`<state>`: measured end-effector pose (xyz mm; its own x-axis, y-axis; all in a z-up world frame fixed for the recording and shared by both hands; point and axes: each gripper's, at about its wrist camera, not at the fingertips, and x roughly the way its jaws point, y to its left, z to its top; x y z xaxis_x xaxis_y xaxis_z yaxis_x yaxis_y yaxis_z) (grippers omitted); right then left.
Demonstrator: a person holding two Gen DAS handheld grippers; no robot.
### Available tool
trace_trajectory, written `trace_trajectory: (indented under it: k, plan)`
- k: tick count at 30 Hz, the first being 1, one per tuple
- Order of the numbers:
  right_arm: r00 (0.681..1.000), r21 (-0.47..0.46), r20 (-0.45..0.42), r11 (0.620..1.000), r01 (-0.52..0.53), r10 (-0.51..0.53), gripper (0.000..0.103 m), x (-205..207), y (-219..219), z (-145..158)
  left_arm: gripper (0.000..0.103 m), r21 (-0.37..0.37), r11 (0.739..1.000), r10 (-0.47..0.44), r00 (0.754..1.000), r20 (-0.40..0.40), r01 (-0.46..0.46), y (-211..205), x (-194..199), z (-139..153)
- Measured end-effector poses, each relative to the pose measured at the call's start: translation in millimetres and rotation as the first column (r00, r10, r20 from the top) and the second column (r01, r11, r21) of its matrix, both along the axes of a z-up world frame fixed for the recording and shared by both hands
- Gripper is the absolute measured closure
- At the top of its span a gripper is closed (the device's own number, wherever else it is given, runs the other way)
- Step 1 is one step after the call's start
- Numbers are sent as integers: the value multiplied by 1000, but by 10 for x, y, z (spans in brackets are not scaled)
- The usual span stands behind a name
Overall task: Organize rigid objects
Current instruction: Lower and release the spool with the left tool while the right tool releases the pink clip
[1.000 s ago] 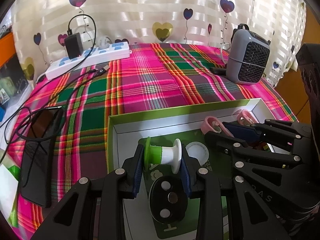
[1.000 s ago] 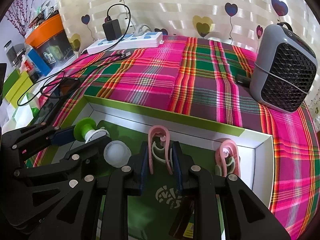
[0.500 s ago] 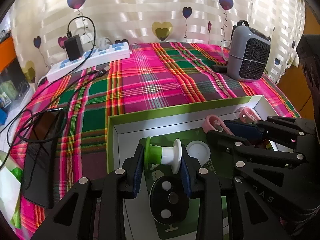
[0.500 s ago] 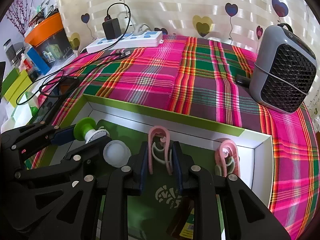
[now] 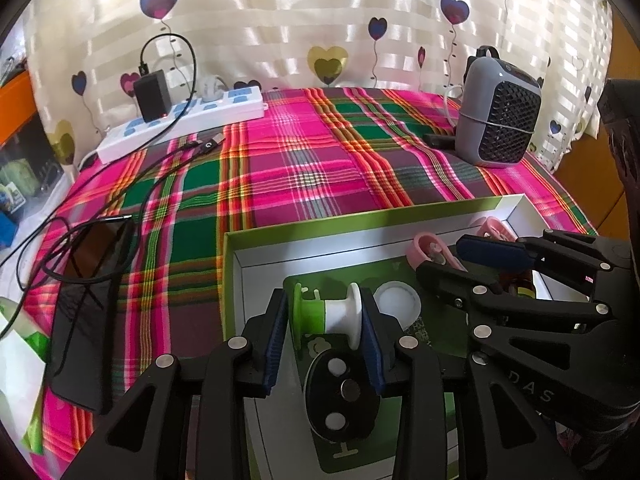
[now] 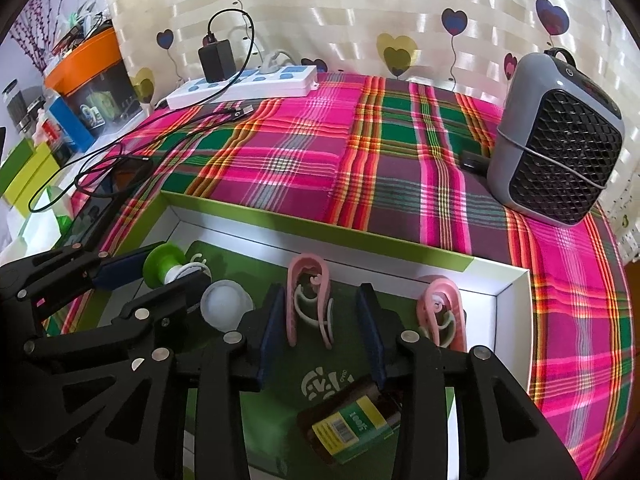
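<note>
A green-rimmed white box (image 5: 360, 232) (image 6: 320, 232) lies on the plaid cloth. My left gripper (image 5: 326, 320) is shut on a green-and-white spool (image 5: 326, 316) over the box; the spool also shows in the right wrist view (image 6: 168, 266). My right gripper (image 6: 318, 322) is open, its pads on either side of a pink clip (image 6: 310, 300) that stands in the box, apart from it. A second pink clip (image 6: 442, 312) stands at the right wall. A white round cap (image 6: 226, 304), a black oval piece (image 5: 342, 392) and a brown bottle (image 6: 352, 420) lie inside.
A grey heater (image 6: 556, 136) stands at the back right. A white power strip (image 5: 180, 120) with a black charger and cables lies at the back left. A black phone (image 5: 86, 312) lies left of the box. Shelves with containers (image 6: 80, 80) stand at the far left.
My right gripper's jaws have opened and let go of the pink clip, which stays upright in the box. My left gripper still holds the spool in about the same place.
</note>
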<state>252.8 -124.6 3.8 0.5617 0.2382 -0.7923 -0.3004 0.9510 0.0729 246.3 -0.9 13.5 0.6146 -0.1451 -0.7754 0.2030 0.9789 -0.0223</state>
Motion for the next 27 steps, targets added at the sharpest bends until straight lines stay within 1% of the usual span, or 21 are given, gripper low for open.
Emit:
trace_trajectory:
  k: [14, 16, 18, 27]
  plan:
    - [1000, 13, 2, 1000, 8, -8, 63, -37, -1, 3, 66, -5, 1000, 21, 1000, 14, -21, 52, -67, 92]
    - [1000, 19, 3, 1000, 7, -7, 60, -53, 0, 8, 66, -6, 1000, 24, 1000, 13, -24, 62, -80, 91]
    - [1000, 21, 7, 1000, 8, -8, 59, -67, -4, 18, 66, -5, 1000, 24, 1000, 14, -24, 57, -96, 96]
    - [999, 28, 34, 999, 22, -23, 58, -162, -42, 98, 66, -13, 999, 30, 999, 32, -30, 89, -202, 189]
